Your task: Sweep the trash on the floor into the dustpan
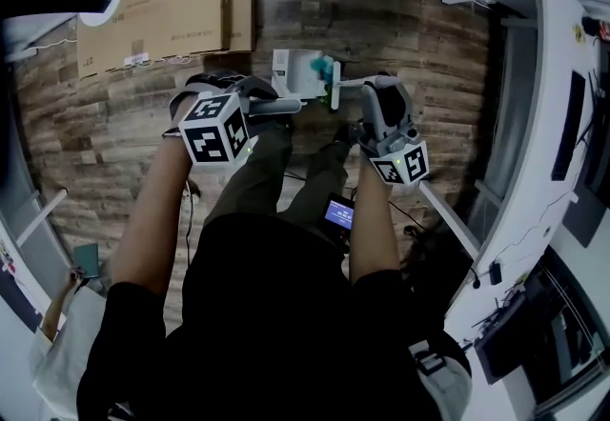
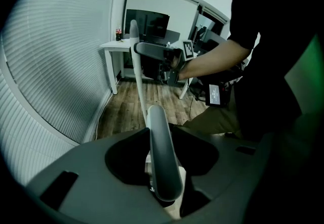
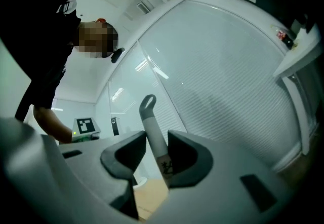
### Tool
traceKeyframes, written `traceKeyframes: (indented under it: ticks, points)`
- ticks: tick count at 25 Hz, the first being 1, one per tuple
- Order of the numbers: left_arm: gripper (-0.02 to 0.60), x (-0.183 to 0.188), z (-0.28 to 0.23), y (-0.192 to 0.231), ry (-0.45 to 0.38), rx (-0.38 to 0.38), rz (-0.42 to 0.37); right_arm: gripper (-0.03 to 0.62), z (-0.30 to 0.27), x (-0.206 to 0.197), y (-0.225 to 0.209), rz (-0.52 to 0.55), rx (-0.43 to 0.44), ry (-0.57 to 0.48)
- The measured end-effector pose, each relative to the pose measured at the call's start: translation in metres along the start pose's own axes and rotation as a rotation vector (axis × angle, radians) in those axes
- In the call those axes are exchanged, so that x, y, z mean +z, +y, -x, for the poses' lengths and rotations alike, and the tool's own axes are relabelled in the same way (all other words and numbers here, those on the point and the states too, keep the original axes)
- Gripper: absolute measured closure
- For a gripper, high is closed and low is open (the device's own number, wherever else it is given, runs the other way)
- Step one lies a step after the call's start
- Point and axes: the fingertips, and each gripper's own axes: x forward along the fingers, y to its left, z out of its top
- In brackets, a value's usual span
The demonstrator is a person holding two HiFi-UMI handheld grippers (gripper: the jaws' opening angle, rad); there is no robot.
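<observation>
My left gripper is shut on the grey dustpan handle, which runs up between its jaws. The white dustpan hangs over the wood floor ahead of the person's legs. My right gripper is shut on the broom handle, a white pole with a grey hang-loop top. The teal broom bristles sit right beside the dustpan. In the left gripper view the right gripper grips the broom pole near its top. No trash shows on the floor.
Cardboard boxes lean at the far left of the wood floor. A long white desk runs down the right side. A small screen device hangs at the person's waist, with cables by the feet. White blinds line the wall.
</observation>
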Motion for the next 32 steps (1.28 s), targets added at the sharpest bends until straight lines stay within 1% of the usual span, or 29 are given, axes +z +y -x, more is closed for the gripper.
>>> traceKeyframes:
  ticks: [5,8,13,16,19,20,22,24,26,28,32]
  points:
    - [0.448,0.004,-0.004,-0.002,-0.017,-0.004,0.005,0.459,-0.016,0.013,0.001,-0.147,-0.032,-0.146]
    - [0.448,0.005,-0.006,-0.002,-0.022,-0.008,0.009,0.459,-0.017,0.024,0.001,-0.181,-0.041,-0.185]
    - [0.448,0.003,-0.007,-0.001,-0.017,0.02,0.005,0.464,-0.004,0.044,0.003,-0.106,-0.049,-0.129]
    - [0.446,0.001,-0.008,0.0,-0.007,0.045,-0.001,0.467,0.011,0.069,0.003,-0.072,-0.07,-0.115]
    - [0.443,-0.007,-0.01,-0.001,0.023,0.068,-0.007,0.467,0.024,0.092,0.01,-0.045,-0.093,-0.085]
    - [0.439,-0.009,-0.01,-0.002,0.029,0.075,-0.007,0.468,0.028,0.1,0.013,-0.029,-0.096,-0.067]
    - [0.41,-0.006,-0.005,-0.002,0.017,0.096,-0.003,0.47,0.036,0.116,0.02,0.004,-0.098,-0.031]
    - [0.405,0.006,0.009,0.001,-0.032,0.131,0.008,0.471,0.043,0.135,0.026,0.034,-0.1,-0.007]
    - [0.408,0.024,0.031,0.006,-0.126,0.173,0.038,0.471,0.047,0.153,0.032,0.054,-0.102,0.013]
    - [0.423,0.043,0.058,0.013,-0.253,0.217,0.087,0.471,0.047,0.17,0.038,0.063,-0.096,0.029]
    - [0.484,0.087,0.127,0.017,-0.574,0.319,0.197,0.471,0.05,0.207,0.054,0.086,-0.085,0.023]
